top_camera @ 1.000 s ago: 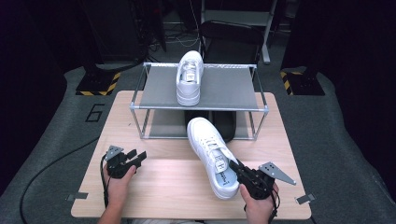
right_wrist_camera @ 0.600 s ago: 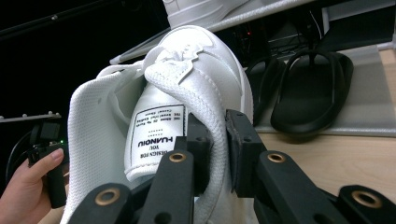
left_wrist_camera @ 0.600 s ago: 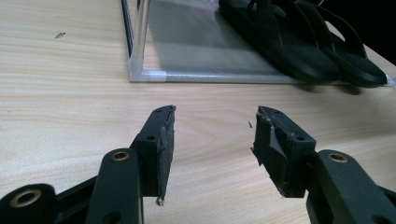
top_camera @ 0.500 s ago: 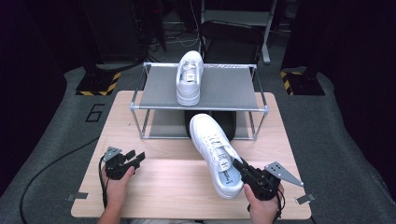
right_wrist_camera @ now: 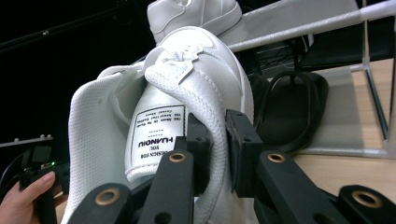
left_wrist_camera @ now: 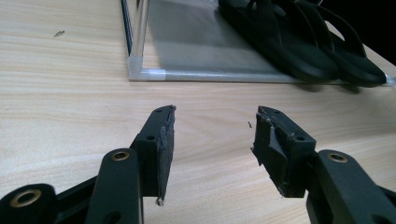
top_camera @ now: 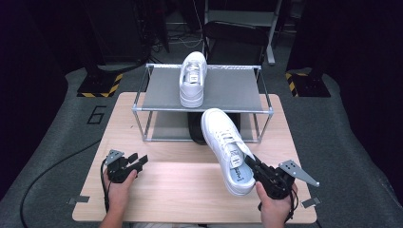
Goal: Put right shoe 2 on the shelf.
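My right gripper [top_camera: 255, 166] [right_wrist_camera: 218, 149] is shut on the side collar of a white sneaker [top_camera: 227, 149] [right_wrist_camera: 184, 93], held lifted above the table with its toe toward the rack. A second white sneaker [top_camera: 192, 79] [right_wrist_camera: 191, 13] stands on the top shelf of the metal rack [top_camera: 237, 88]. My left gripper [top_camera: 139, 160] [left_wrist_camera: 212, 135] rests low over the wooden table [top_camera: 176, 175] at the front left, open, with nothing between its jaws. Black flip-flops [left_wrist_camera: 299, 44] [right_wrist_camera: 292, 109] lie on the rack's lower shelf.
The rack stands at the back of the table, its front posts [top_camera: 139, 124] near the table's middle. Dark floor with a yellow-black striped block [top_camera: 100, 85] surrounds the table. A black chair [top_camera: 235, 38] stands behind the rack.
My right gripper has carried the sneaker a little up and toward the rack, its toe now nearer the shelf's front rail. The left gripper has stayed put.
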The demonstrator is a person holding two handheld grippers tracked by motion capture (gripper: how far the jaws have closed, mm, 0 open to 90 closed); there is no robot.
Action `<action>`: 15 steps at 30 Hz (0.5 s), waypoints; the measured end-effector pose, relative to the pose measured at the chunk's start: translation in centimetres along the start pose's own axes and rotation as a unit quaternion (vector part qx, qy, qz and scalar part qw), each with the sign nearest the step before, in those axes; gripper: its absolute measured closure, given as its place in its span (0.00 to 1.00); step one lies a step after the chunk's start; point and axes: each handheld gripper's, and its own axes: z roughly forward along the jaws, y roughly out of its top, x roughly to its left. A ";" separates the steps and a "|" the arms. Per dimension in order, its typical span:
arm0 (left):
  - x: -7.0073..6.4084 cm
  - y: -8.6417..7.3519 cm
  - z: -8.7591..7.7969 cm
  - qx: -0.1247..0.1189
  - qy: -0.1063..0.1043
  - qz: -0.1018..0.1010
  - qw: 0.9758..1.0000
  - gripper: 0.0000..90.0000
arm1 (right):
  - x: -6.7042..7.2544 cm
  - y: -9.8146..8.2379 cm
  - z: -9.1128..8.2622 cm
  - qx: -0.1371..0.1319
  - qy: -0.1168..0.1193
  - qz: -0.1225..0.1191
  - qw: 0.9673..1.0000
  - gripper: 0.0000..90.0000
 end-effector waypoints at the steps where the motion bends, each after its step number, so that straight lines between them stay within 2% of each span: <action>1: 0.0 0.0 0.0 0.000 0.000 0.000 1.000 0.53 | 0.0 0.2 0.0 -0.002 0.000 0.000 1.000 0.89; 8: 0.0 0.0 0.0 0.002 -0.001 -0.001 1.000 0.53 | -0.5 1.7 0.5 -0.013 -0.012 -0.003 1.000 0.89; 15: 0.0 -0.1 0.0 -0.004 0.001 -0.002 1.000 0.53 | -1.4 3.3 1.7 -0.018 -0.027 -0.007 0.999 0.89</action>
